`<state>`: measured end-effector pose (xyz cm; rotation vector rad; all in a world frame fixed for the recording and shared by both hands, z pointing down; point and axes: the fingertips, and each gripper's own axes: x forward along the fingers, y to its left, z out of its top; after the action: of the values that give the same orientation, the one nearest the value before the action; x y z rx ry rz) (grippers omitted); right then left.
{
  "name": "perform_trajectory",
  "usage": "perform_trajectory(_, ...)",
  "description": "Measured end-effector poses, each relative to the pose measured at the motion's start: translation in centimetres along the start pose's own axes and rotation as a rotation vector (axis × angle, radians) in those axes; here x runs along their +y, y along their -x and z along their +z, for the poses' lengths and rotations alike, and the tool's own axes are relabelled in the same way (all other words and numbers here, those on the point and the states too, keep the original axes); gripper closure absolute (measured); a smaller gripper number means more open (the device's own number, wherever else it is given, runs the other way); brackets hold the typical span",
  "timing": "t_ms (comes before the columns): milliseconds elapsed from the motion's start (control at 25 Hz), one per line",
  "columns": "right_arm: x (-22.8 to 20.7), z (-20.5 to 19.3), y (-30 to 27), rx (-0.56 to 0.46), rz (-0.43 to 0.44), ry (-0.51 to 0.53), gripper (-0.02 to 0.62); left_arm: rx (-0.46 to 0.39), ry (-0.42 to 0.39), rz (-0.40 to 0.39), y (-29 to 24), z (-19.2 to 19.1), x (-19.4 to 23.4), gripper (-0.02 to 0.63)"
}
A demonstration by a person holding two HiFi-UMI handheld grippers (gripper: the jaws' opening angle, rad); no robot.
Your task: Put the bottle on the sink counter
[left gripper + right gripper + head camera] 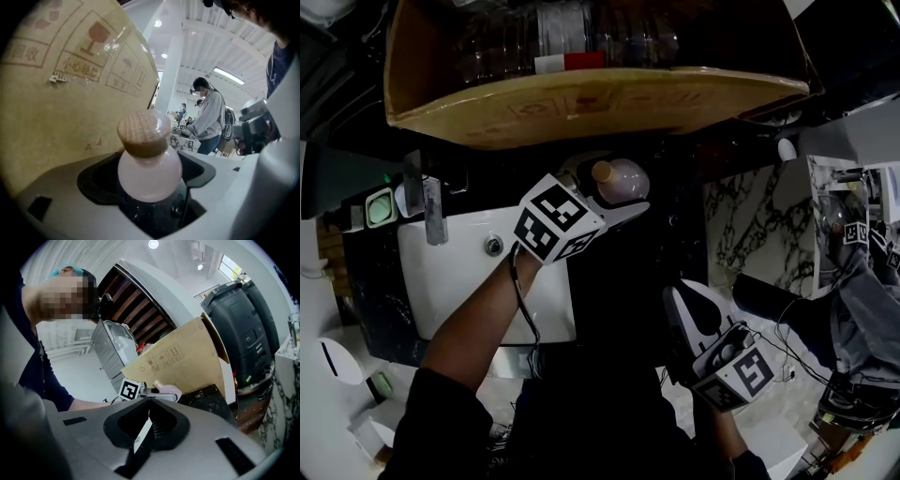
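Observation:
My left gripper (617, 194) is shut on a pale pink bottle (623, 178) with a tan cap (602, 171). It holds the bottle over the dark sink counter (619, 281), just right of the white basin (469, 272) and under the edge of a cardboard box (581, 103). In the left gripper view the bottle (149, 171) sits between the jaws, cap (144, 132) pointing away, close to the box wall (70, 93). My right gripper (686, 305) hangs lower right, shut and empty. The right gripper view shows its pads (143, 434) pressed together, with the bottle (165, 391) beyond them.
The box holds several clear plastic bottles (572, 37). A chrome faucet (431, 211) stands at the basin's left. Marble-patterned floor (750, 225) and cables (787, 347) lie to the right. A person (208, 119) stands far off in the left gripper view.

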<state>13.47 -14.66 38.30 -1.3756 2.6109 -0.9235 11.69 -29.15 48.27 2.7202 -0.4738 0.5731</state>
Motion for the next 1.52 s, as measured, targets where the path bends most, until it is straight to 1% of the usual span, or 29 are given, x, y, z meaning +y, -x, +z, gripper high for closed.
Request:
perform_trajectory(120,-0.3,-0.2,-0.1,0.008,-0.003,-0.005,0.568,0.04,-0.022,0.01,-1.0,-0.6,0.5,0.219)
perform_trajectory(280,-0.6,-0.5,-0.2,0.013,-0.005,-0.012,0.568,0.069,-0.043,0.017,-2.1,-1.0,1.0,0.218)
perform_trajectory(760,-1.2,-1.0,0.1,0.03,-0.012,-0.021,0.568,0.176,-0.12,0.082,-4.6,-2.2,2.4,0.218)
perform_trajectory(880,-1.3,-0.9,0.0,0.032,-0.01,-0.019,0.568,0.189,-0.146,0.103,-5.0,-2.1,2.7,0.218)
perform_trajectory(1080,-1.5,-0.9,-0.1,0.036,-0.01,-0.021,0.568,0.236,-0.186,0.124,-5.5,-2.5,2.8,0.218)
perform_trajectory(1320,-2.0,-0.8,-0.1,0.041,-0.013,-0.021,0.568,0.278,-0.196,0.132,-6.2,-2.8,3.1,0.218)
perform_trajectory(1520,-2.2,-0.6,-0.2,0.039,-0.013,-0.022,0.568,0.292,-0.195,0.126,-6.5,-3.2,3.1,0.218)
